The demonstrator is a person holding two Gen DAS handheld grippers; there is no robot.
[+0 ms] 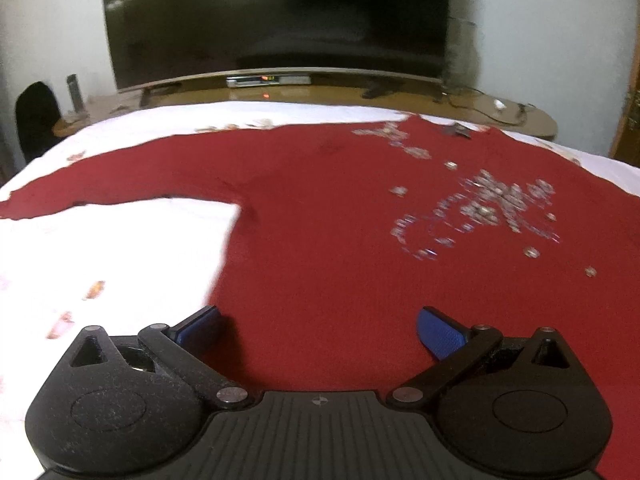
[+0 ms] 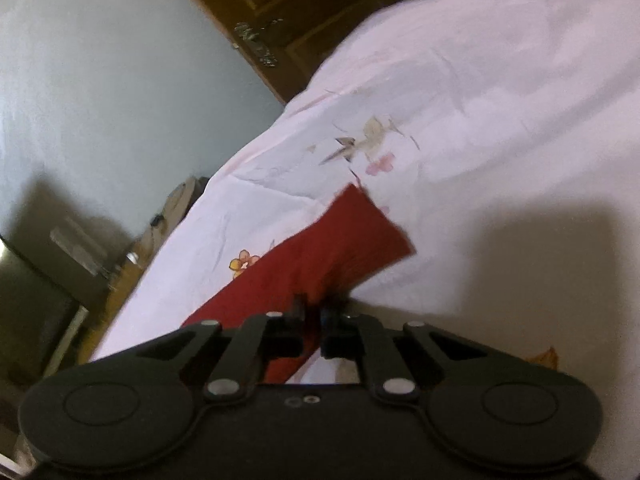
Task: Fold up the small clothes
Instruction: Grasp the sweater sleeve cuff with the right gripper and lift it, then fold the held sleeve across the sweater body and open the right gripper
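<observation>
Left wrist view. The left tongs (image 1: 318,330) stand wide open, blue pads (image 1: 442,334) spread apart with nothing between them, poised just above the near part of a red garment (image 1: 320,208). The garment lies flat on the bed (image 1: 120,248), its body running ahead of the tongs and off to their right, where a silver beaded pattern (image 1: 484,210) is sewn on. The body's side edge runs forward from the left pad to the armpit; from there a sleeve (image 1: 100,188) stretches away to the far left. White floral sheet lies bare to the left of the tongs, between that side edge and the sleeve's lower edge. Beyond the garment's far edge a narrow strip of sheet shows, then a wooden surface (image 1: 532,120) carrying a large dark television (image 1: 276,20).

Right wrist view. The right tongs (image 2: 314,314) are closed, pinching red cloth of the other sleeve (image 2: 320,256) near its lower edge. The sleeve runs ahead of the tongs to its straight cuff edge (image 2: 380,220), which lies on the sheet. Ahead and to the right of the cuff the sheet is bare, with a few printed flowers (image 2: 244,262) beside the sleeve. To the left the bed's edge drops away; a wooden door (image 2: 288,12) and grey wall (image 2: 100,80) stand beyond.
</observation>
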